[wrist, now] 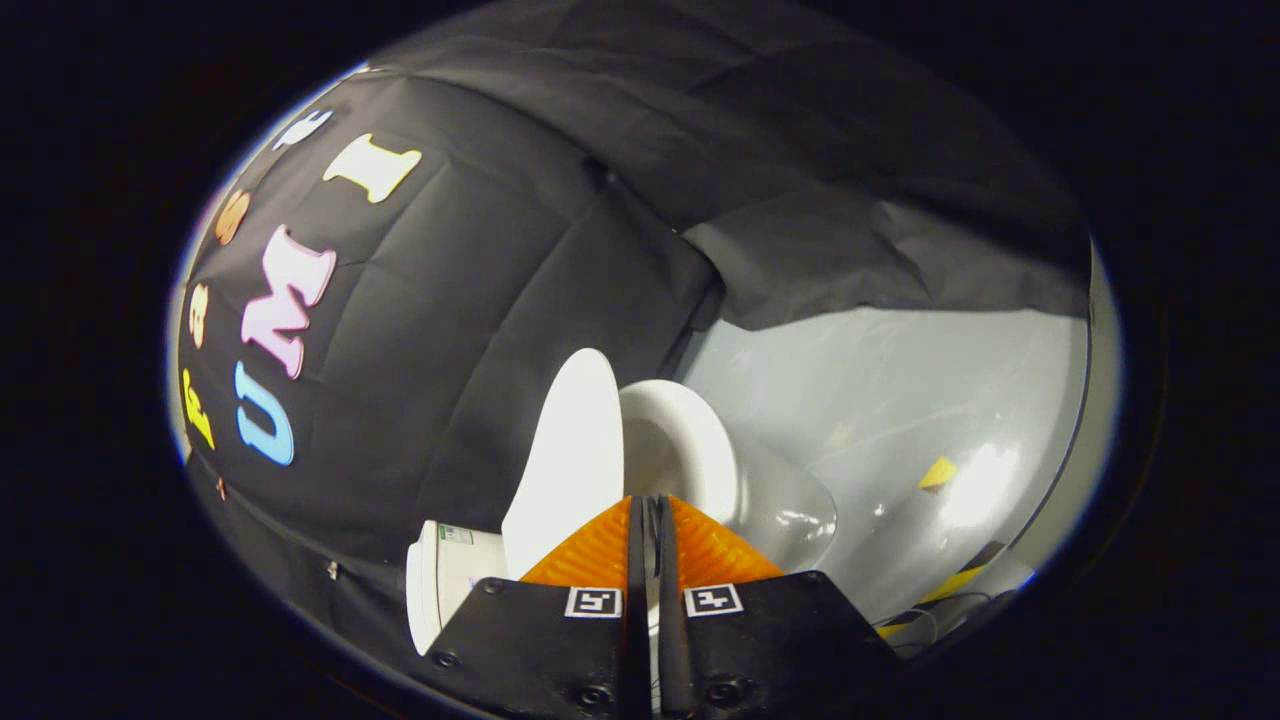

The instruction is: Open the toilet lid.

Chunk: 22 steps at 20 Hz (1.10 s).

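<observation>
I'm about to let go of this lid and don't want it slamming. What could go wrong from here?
1. The lid stands raised off the bowl, but I cannot tell whether it leans on the tank; if not, it may drop back.
2. The gripper has its jaws nearly shut just ahead of the lid's edge, so pulling away carelessly could drag the lid forward.

Free room is on the floor side; the toilet stands close ahead.

The gripper [650, 515] has its orange fingers [600, 550] pressed together, and the raised lid [565, 465] and the bowl [690, 450] stand just ahead of them. The cloth wall [450, 330] closes the side behind the lid. Beside the bowl the grey floor [900, 400] lies open, with cables [930, 610] near the gripper.
</observation>
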### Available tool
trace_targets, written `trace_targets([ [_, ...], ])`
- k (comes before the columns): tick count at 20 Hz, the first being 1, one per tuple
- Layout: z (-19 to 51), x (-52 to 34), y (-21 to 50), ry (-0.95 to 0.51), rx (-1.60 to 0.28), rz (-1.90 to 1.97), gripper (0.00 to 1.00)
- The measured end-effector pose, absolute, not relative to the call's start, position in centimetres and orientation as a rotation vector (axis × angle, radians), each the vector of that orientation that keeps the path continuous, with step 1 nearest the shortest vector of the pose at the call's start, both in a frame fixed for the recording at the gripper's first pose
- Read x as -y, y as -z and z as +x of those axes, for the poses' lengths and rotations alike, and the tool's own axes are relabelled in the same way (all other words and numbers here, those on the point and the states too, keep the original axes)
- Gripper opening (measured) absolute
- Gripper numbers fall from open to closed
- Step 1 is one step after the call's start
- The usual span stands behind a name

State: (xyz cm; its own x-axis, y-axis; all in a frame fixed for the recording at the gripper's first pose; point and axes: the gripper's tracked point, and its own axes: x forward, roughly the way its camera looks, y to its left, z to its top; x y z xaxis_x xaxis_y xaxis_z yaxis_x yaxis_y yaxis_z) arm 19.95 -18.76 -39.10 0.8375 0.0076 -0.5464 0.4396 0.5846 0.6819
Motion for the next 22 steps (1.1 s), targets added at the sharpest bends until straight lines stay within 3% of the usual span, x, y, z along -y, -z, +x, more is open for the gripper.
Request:
trace_targets([
  [9, 21.1, 10.4, 25.1, 0.149, -0.393, 0.691, 0.08],
  [22, 21.0, -3.7, 15.7, 0.009, -0.312, 0.447, 0.12],
])
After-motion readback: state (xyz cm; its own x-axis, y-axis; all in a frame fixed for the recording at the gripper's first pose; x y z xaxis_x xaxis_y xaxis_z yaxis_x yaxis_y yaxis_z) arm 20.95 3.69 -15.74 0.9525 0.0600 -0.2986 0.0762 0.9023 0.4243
